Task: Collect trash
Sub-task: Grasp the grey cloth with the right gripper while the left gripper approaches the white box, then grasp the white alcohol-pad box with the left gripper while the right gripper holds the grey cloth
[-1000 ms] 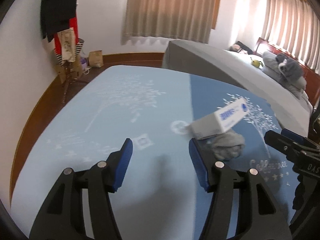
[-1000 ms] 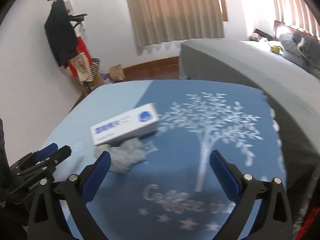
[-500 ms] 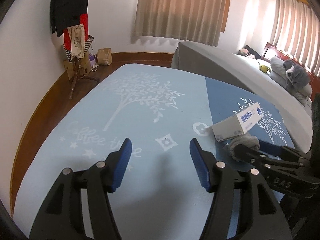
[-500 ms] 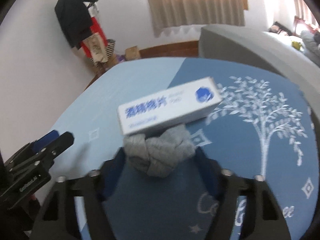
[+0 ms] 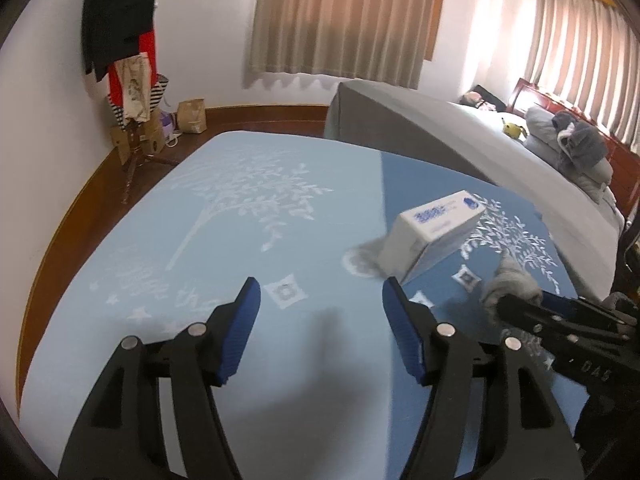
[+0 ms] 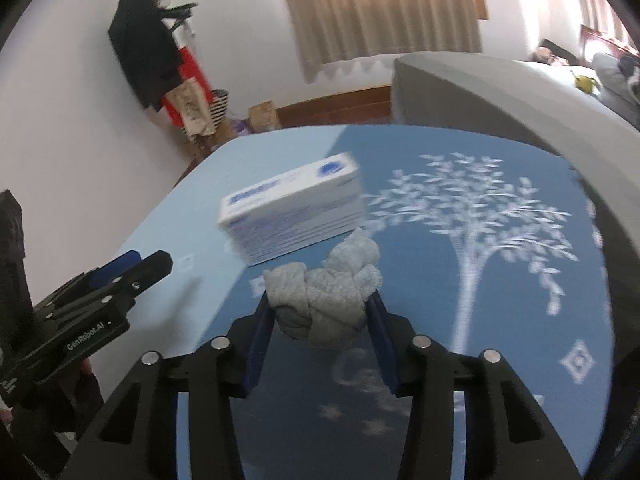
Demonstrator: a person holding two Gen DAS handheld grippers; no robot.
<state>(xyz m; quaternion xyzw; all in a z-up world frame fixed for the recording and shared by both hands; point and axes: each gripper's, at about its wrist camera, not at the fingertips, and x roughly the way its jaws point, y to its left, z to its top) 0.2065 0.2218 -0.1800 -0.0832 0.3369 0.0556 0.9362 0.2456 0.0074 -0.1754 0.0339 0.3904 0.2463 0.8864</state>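
**Kid:** Right wrist view first. What do your right tongs (image 6: 320,312) have?

**Helper:** Your right tongs are closing on the gray crumpled wad (image 6: 326,300). It sits low in the middle of the frame. Both blue pads touch its sides. The white box (image 6: 292,212) lies just behind it, close to the wad.

**Kid:** And your left tongs (image 5: 320,312)?

**Helper:** In the left wrist view they are opening, and nothing is between the pads. They hang over the light blue part of the cloth (image 5: 200,240). The box (image 5: 436,232) is up and to the right of them, and the wad (image 5: 512,284) is at the right side, at the tip of your other tongs.

**Kid:** Where is there room for you to move?

**Helper:** The whole left half of the cloth is bare. Its far edge curves across the upper middle of the frame. Past it is brown floor (image 5: 100,200), then a coat stand (image 5: 132,92) at the upper left by the wall. At the upper right, the gray bed (image 5: 440,132) comes right up to the cloth's edge. In the right wrist view, the dark blue part with the white tree is bare on the right side.
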